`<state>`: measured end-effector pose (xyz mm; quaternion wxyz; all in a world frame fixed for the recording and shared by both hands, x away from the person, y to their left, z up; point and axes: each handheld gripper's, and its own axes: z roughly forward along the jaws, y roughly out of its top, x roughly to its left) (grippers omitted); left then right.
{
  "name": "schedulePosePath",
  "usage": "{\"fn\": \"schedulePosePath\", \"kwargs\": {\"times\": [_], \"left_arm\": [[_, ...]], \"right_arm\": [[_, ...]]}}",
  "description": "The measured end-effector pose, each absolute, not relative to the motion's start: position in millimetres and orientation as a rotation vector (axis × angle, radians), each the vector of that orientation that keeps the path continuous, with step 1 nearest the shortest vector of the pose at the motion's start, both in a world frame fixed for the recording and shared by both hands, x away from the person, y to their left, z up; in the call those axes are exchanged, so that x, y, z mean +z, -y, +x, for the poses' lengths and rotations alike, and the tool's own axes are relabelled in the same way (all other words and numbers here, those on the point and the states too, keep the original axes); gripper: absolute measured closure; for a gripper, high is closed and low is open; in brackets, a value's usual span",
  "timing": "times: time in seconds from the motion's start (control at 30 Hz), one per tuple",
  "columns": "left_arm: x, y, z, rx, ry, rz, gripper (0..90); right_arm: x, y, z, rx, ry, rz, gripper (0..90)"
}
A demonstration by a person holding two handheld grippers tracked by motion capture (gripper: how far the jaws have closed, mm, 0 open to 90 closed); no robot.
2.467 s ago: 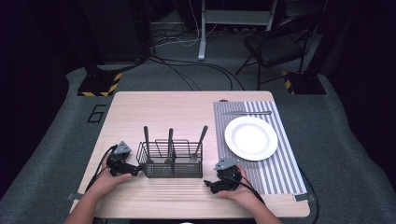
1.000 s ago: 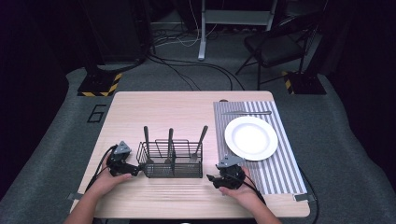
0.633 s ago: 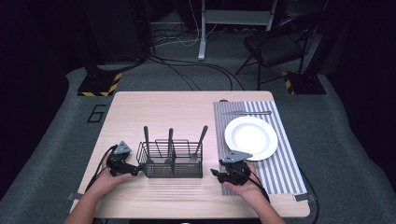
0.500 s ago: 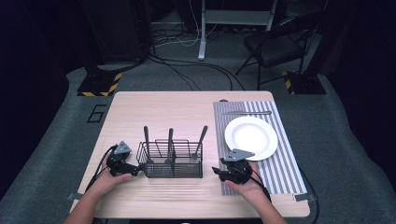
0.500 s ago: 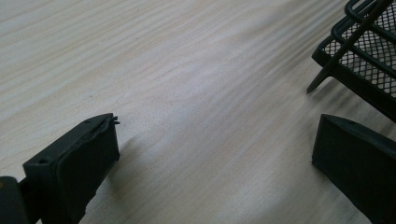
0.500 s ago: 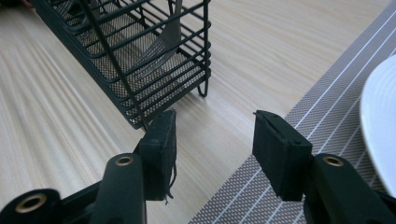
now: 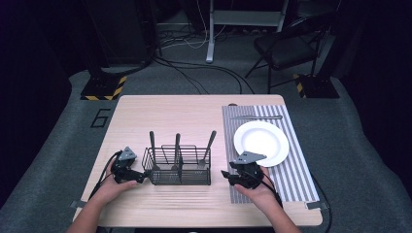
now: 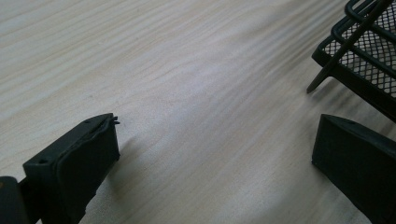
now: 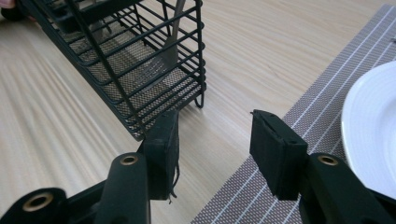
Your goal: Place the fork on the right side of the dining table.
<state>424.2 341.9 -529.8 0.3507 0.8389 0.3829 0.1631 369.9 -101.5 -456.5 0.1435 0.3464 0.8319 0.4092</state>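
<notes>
I see the black wire caddy (image 7: pixel 179 167) near the front middle of the counter (image 7: pixel 184 109), its long axis running left to right, parallel to the front edge. It is a mesh-bottomed basket with upright wire dividers, and three pieces of cutlery (image 7: pixel 176 153) stand in it handle-up, the right one (image 7: pixel 208 145) leaning to the right. My left hand-held gripper (image 7: pixel 141 177) sits just beside the caddy's left end, jaws spread wide with bare wood between them in the left gripper view; the caddy's corner (image 8: pixel 359 56) lies just ahead of the right-side jaw. My right hand-held gripper (image 7: pixel 224 174) rests at the left edge of the striped placemat (image 7: pixel 291 170), jaws apart and empty, pointing toward the caddy's right end (image 9: pixel 154 70), near it but not touching. A white plate (image 7: pixel 261 143) lies on the placemat behind that gripper, with a knife (image 7: pixel 256 117) crosswise at the mat's far end. The counter's back half is open wood; a strip of wood lies between the caddy and the front edge.
</notes>
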Motion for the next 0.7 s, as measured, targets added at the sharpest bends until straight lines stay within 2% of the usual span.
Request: {"fn": "schedulePosePath", "kwargs": {"times": [0.47,0.7], "left_arm": [[-529.8,-341.9,424.3,0.422,-0.991,2.173,0.2],[-529.8,-341.9,424.3,0.422,-0.991,2.173,0.2]], "right_arm": [[-434.5,96.4,383.6,1.212,-2.409,1.024,54.0],[-416.1,95.7,394.0,1.257,-2.418,1.031,58.1]]}}
